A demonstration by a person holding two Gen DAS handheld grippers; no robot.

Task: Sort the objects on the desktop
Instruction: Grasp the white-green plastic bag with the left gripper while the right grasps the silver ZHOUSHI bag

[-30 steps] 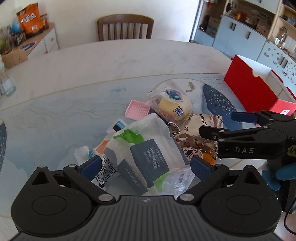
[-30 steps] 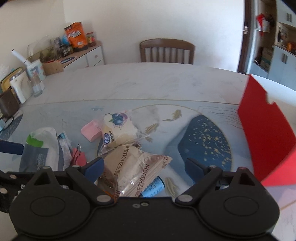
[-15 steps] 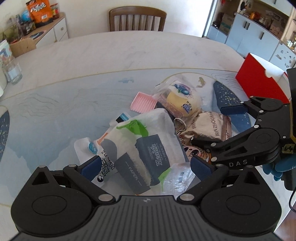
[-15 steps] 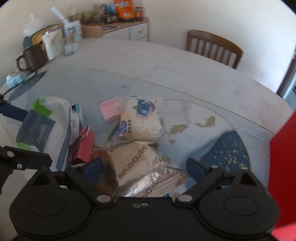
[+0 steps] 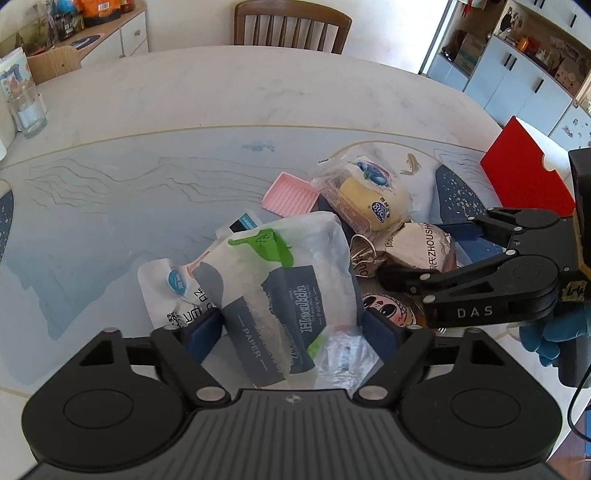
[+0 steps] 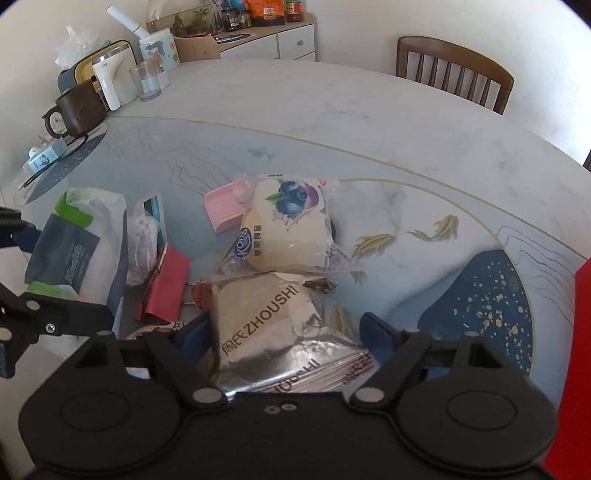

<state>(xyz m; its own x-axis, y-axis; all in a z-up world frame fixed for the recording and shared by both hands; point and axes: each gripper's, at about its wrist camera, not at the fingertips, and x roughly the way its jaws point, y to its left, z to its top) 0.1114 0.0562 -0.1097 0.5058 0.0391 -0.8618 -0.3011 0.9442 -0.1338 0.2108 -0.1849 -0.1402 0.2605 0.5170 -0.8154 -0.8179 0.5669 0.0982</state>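
A pile of objects lies on the table. My left gripper (image 5: 291, 328) is open, its fingers on either side of a white tissue pack marked "Health Paper" (image 5: 284, 280). My right gripper (image 6: 284, 332) is open around a silver "Zhoushi" snack bag (image 6: 266, 321); it also shows in the left wrist view (image 5: 428, 254). Beyond lie a blueberry bread packet (image 6: 288, 229), a pink ridged block (image 6: 223, 208) and a red binder clip (image 6: 166, 288). A cartoon-face packet (image 5: 388, 306) lies under the right gripper's finger.
A red box (image 5: 524, 173) stands at the table's right edge. A brown mug (image 6: 77, 110), a glass (image 6: 147, 83) and a white dispenser (image 6: 109, 81) stand at the far left. A wooden chair (image 5: 291, 26) is behind the table.
Both grippers have moved down and in over the pile. The left now straddles the tissue pack; the right has swung left and now straddles the silver snack bag.
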